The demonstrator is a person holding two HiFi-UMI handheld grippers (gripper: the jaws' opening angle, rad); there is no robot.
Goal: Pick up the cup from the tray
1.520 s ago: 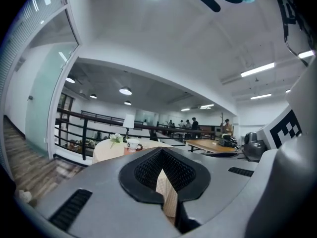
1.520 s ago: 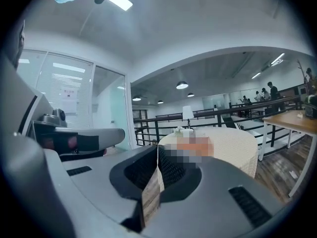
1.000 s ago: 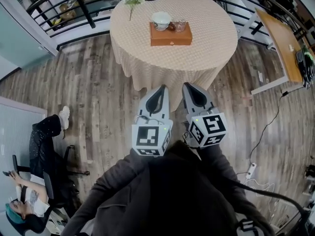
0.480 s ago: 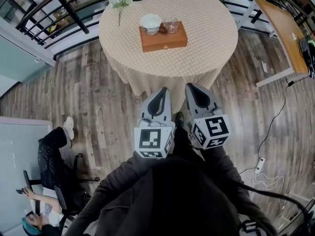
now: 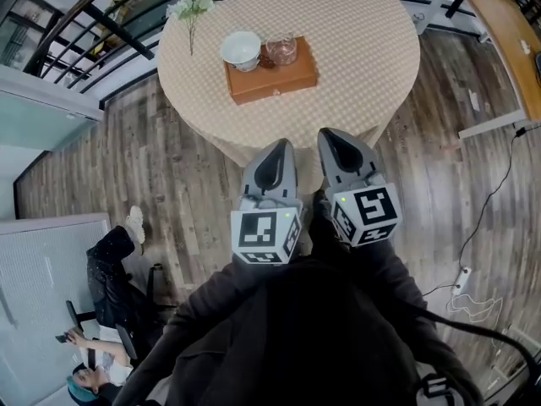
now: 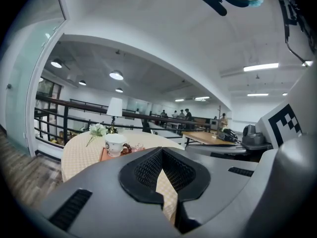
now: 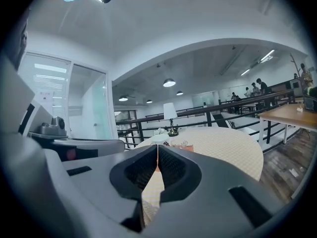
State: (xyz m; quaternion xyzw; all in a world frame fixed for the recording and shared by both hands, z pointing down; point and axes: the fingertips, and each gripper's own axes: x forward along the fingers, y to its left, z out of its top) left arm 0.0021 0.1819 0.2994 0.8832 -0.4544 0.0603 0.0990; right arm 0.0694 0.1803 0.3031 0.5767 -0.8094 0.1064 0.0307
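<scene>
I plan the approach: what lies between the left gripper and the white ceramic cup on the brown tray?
Head view: only the bare beige checked tablecloth and the front of the brown wooden tray.

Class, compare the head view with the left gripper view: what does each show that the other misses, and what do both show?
Only the head view: a seated person and a power strip on the floor. Only the left gripper view: ceiling lights and distant standing people. Both: the round table, the tray and the white cup on it.
</scene>
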